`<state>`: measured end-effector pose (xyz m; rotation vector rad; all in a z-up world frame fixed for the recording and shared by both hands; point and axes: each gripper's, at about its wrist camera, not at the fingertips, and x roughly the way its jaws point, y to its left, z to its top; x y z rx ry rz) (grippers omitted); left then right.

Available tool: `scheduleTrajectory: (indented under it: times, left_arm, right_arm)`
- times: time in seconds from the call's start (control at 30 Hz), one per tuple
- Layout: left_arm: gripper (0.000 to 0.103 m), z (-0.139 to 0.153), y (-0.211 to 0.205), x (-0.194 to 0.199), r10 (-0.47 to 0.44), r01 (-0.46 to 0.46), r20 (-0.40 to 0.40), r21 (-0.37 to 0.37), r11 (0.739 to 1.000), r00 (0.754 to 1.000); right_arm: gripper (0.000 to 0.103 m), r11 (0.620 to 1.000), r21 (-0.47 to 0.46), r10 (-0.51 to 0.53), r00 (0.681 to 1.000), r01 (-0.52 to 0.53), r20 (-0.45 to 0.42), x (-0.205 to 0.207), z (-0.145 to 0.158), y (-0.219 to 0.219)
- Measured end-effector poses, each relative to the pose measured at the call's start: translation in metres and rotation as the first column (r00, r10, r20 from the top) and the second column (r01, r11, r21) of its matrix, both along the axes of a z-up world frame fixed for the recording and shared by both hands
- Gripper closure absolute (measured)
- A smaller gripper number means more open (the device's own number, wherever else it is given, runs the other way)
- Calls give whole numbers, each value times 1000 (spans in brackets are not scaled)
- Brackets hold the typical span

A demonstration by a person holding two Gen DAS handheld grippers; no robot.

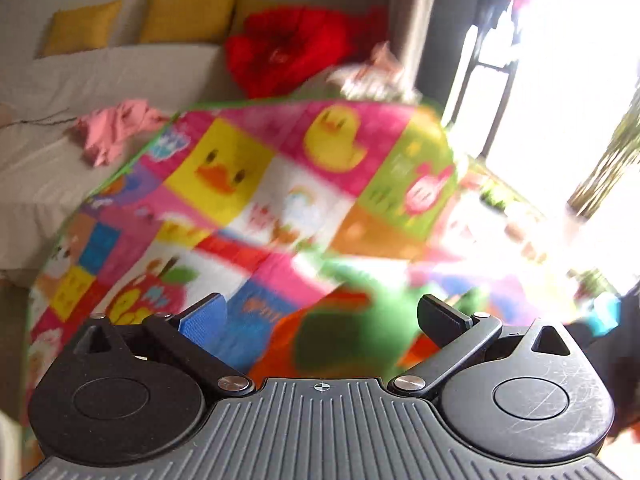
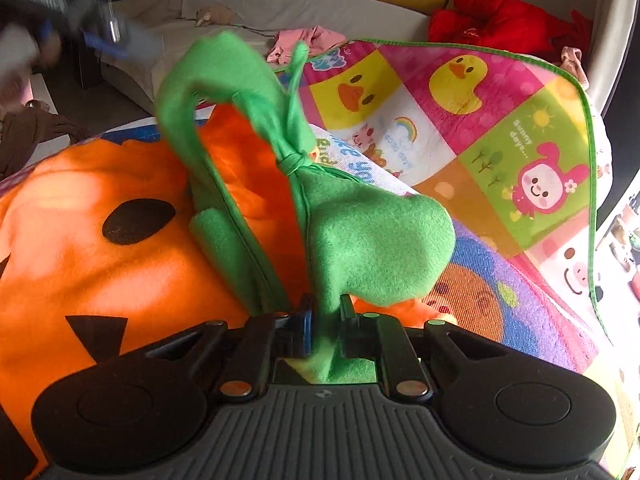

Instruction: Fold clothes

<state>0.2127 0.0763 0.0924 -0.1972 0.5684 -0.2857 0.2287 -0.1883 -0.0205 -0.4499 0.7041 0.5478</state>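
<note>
Behind us stood a white sofa (image 2: 320,4). Our orange pumpkin costume (image 2: 100,248) lay on the cartoon mat (image 2: 500,128), its green collar (image 2: 360,248) lifted and pinched in our right gripper (image 2: 324,332). Our left gripper (image 1: 320,316) hovered spread, empty; blur and window glare hid detail there.

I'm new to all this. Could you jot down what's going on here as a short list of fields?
Being folded: orange pumpkin costume with green collar
Lying on: cartoon play mat
Right claw: shut on the green collar
Left claw: open, holding nothing, picture blurred
Background: red garment, pink garment, yellow cushions on a sofa
</note>
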Motion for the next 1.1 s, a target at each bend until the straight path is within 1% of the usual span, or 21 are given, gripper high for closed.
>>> scheduleTrajectory:
  times: [0.07,0.13,0.2,0.27,0.37,0.47,0.53,0.6,0.7,0.77,0.8,0.87,0.97,1.03,1.1]
  left_arm:
    - [0,7,-10,1,-35,37,28,-70,997,999]
    - [0,-4,-26,15,-76,75,-3,-96,993,997]
    - [0,-29,-40,33,-91,85,-83,-78,993,992]
    - [0,-59,-48,45,-64,61,-166,-25,998,984]
    - [0,-97,-49,54,-12,28,-242,60,998,970]
    - [0,-113,-41,51,-3,24,-278,72,997,961]
    - [0,-114,-40,50,-8,30,-278,78,997,960]
    - [0,-114,-40,50,-8,32,-279,81,996,960]
    - [0,-115,-41,48,-8,35,-281,94,995,960]
    - [0,-117,-42,47,-7,38,-282,105,994,960]
    - [0,-118,-42,47,-5,38,-283,111,993,959]
    - [0,-120,-41,46,0,37,-289,123,992,957]
    - [0,-121,-40,46,-8,47,-299,125,991,954]
    - [0,-120,-40,47,-24,67,-304,131,989,952]
    - [0,-119,-38,48,-38,81,-312,126,989,949]
  right_arm:
    - [91,1000,-17,5,1000,-5,13,-2,-1,3]
    - [91,999,-33,11,1000,-11,24,-5,-2,6]
    - [91,999,-35,11,1000,-10,23,-7,0,4]
    - [91,999,-32,10,1000,-9,22,-11,3,1]
    - [91,1000,-14,13,1000,-12,14,-17,11,-8]
    - [90,999,40,33,999,-33,4,-23,28,-21]
    - [87,992,119,43,999,-46,25,-23,51,-27]
    - [78,978,204,33,998,-43,52,-17,73,-30]
    - [75,952,305,4,997,-25,71,4,92,-24]
    - [75,951,309,-5,999,-10,49,20,84,-12]
    - [75,957,291,-5,999,-5,34,27,74,-3]
    - [75,974,226,-14,1000,14,-1,39,47,12]
    - [74,986,154,-49,995,62,-84,48,8,19]
    - [72,982,173,-59,995,73,-86,44,-2,13]
    - [67,980,182,-62,994,79,-93,38,-1,6]
